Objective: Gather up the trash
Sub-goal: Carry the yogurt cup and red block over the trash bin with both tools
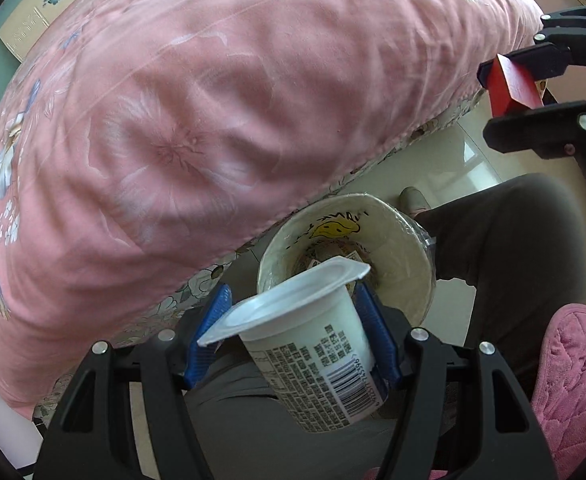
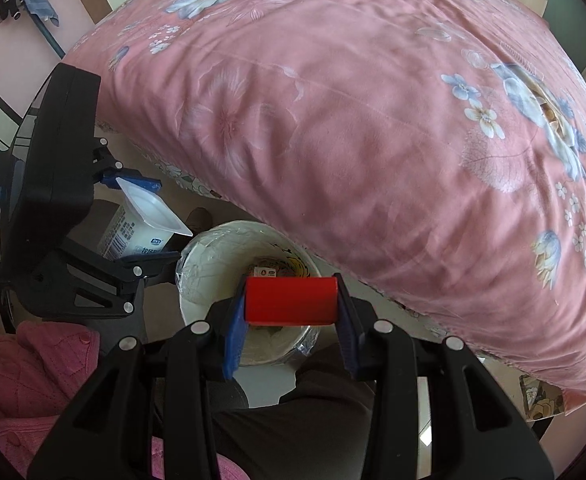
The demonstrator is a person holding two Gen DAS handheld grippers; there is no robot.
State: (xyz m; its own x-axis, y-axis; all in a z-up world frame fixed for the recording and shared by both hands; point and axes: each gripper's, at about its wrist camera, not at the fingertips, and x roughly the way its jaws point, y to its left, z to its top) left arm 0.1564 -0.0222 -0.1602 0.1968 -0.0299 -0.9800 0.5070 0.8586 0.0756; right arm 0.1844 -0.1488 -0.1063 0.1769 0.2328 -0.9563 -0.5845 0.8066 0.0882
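Note:
My left gripper (image 1: 293,332) is shut on a white yogurt cup (image 1: 313,356) with a printed label and barcode, held just above the rim of a round cream waste bin (image 1: 405,248) lined with plastic. The cup also shows in the right wrist view (image 2: 141,224), beside the bin (image 2: 209,264). My right gripper (image 2: 289,320) is shut on a red box (image 2: 291,300) held over the bin's mouth. The red box also shows in the left wrist view (image 1: 511,84). A small carton (image 2: 267,271) lies inside the bin.
A bed with a pink floral quilt (image 1: 213,120) fills most of both views, its edge right beside the bin. The person's dark trousers (image 1: 513,240) and pink quilted sleeve (image 1: 573,380) are close. The pale tiled floor (image 1: 465,160) lies between the bed and the legs.

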